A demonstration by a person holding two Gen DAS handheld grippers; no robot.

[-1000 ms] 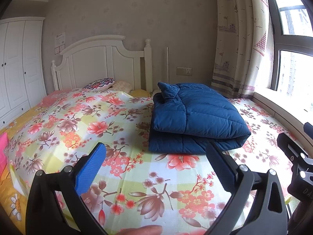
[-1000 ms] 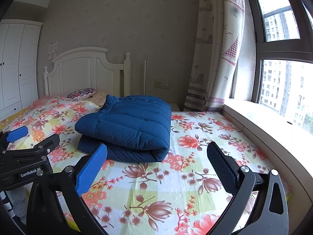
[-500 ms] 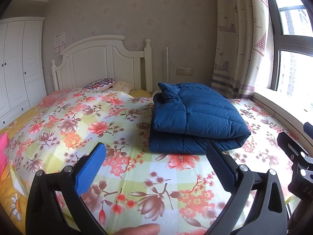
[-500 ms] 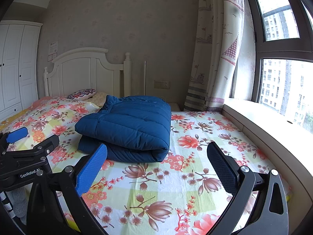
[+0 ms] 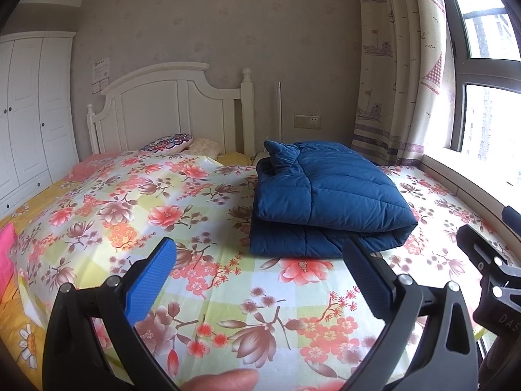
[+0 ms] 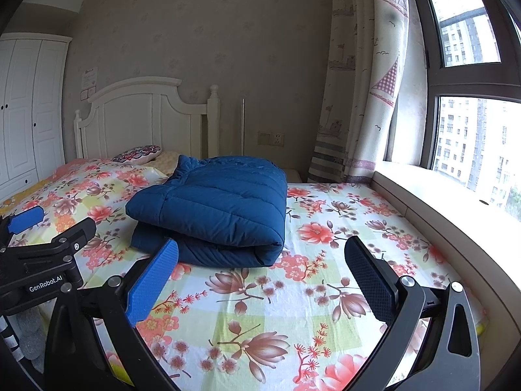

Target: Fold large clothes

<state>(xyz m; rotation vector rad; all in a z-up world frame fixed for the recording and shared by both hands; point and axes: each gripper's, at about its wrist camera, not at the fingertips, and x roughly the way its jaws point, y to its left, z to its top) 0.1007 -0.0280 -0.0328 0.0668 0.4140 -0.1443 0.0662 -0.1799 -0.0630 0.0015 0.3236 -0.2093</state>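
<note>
The blue quilted jacket [image 5: 329, 198] lay folded into a thick rectangular bundle on the bed [image 5: 228, 293], its collar end turned toward the white headboard [image 5: 169, 110]. The left gripper [image 5: 260, 277] was held above the floral sheet on the foot side of the jacket, jaws spread wide and empty, clear of the fabric. The right gripper [image 6: 262, 277] was held likewise on the foot side of the jacket, jaws wide and empty. A patterned pillow [image 5: 167, 141] rested between the jacket and the headboard. A fingertip [image 5: 221, 379] showed beneath the left gripper.
</note>
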